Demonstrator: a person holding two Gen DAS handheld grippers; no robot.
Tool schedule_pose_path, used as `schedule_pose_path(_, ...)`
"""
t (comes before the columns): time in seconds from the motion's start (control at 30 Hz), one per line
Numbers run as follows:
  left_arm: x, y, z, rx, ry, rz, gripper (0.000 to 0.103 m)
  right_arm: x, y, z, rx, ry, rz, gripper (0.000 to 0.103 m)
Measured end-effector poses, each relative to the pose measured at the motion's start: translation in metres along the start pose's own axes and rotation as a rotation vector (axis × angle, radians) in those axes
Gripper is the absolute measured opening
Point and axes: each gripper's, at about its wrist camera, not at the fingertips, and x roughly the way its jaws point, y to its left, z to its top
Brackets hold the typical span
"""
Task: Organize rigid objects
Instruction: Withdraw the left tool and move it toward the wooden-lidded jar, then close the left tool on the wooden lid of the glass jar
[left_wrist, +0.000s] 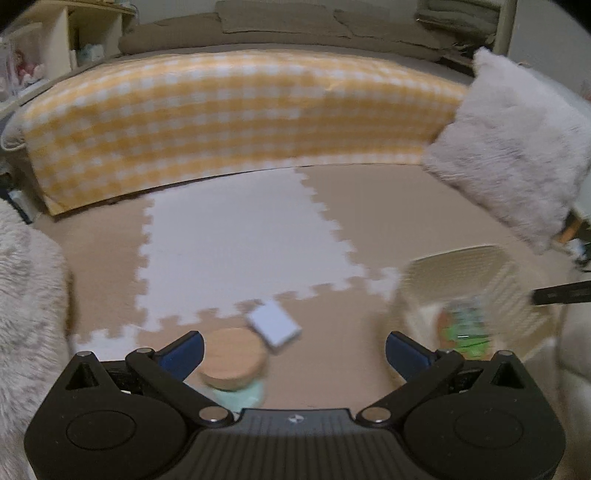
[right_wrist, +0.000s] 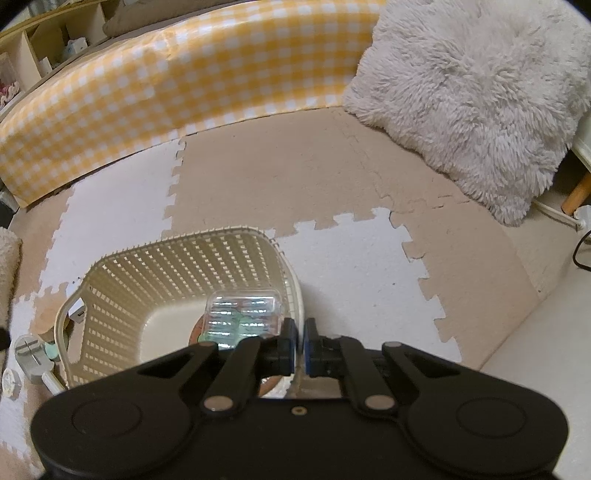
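Fingers of the right hand-held gripper stand pressed together on the near rim of the cream lattice basket, pinching its wall. Inside the basket, just beyond the blue pads, lies a clear plastic case with green contents, resting over something round and brown on the basket floor. The left hand-held gripper hangs with its jaws spread wide and nothing between them, above the foam mat floor. Just past its left finger sits a jar with a cork lid and a pale green body, and touching or nearly touching it farther on lies a small white box. The basket stands to the right of these on the floor. Beyond, a yellow checked panel runs across the far edge of the mat, with a shaggy grey cushion leaning at its right end
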Motion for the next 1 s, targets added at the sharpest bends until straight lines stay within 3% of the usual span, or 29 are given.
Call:
schedule_pose_path(0.2, 0.030, 0.032, -0.001, -0.009, 0.058, 0.044, 0.103, 0.000, 0.001, -0.001, -0.006, -0.003, -0.004, 0.005)
schedule_pose_path(0.3, 0.041, 0.044, -0.004, -0.035, 0.085, 0.021, 0.103, 0.000, 0.002, -0.002, -0.018, -0.004, -0.011, 0.005)
schedule_pose_path(0.53, 0.066, 0.041, -0.008, 0.069, 0.149, -0.010, 0.103, -0.001, 0.002, -0.001, -0.018, -0.002, -0.012, 0.005)
schedule_pose_path(0.77, 0.085, 0.046, -0.005, 0.049, 0.202, -0.025, 0.102, -0.001, 0.004, 0.000, -0.026, 0.006, -0.021, 0.006)
schedule_pose_path(1.0, 0.100, 0.062, -0.004, -0.047, 0.222, -0.019, 0.094, -0.001, 0.005, 0.000, -0.027, 0.009, -0.025, 0.006)
